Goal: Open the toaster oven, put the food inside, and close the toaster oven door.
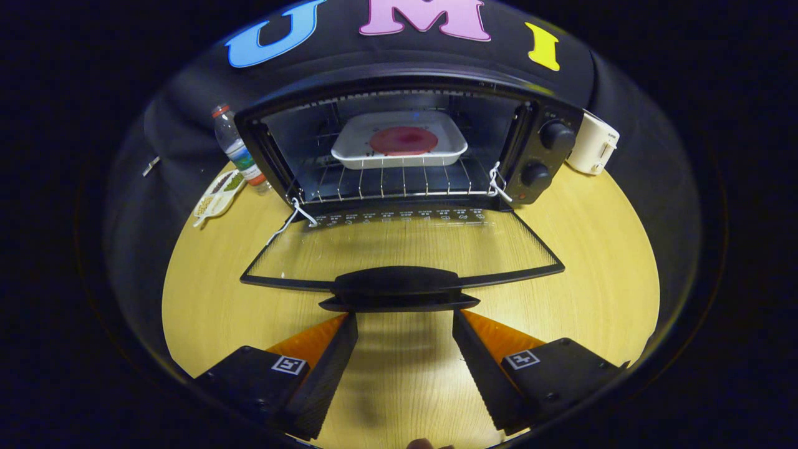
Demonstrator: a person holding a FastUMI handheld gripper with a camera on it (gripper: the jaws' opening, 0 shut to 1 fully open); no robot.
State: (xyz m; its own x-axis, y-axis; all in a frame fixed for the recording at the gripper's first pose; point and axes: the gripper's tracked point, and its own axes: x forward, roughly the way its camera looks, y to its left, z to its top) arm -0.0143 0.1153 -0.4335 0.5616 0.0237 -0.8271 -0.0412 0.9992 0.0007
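The oven point(405, 149) stands at the far edge of the desk point(592, 249), its door point(405, 249) folded down flat toward the gripper point(405, 321). The door's glass lies just above the desk, and its handle point(399, 288) is the nearest part, sitting just ahead of the fingertips and spanning the gap between them. The gripper is open, its two fingers spread wide and holding nothing; their tips reach up to the underside of the handle, though whether they touch it cannot be told.

Inside the oven, a tray point(399, 149) rests on the wire rack point(393, 181), well beyond the fingers. The food point(403, 141), a flat round reddish piece, lies in the middle of the tray.

Two knobs point(548, 153) sit on the oven's right panel. A bottle point(235, 146) and a small dish point(218, 193) stand near the desk's far left corner, beside the oven. A pale toaster point(592, 149) stands at the far right corner.
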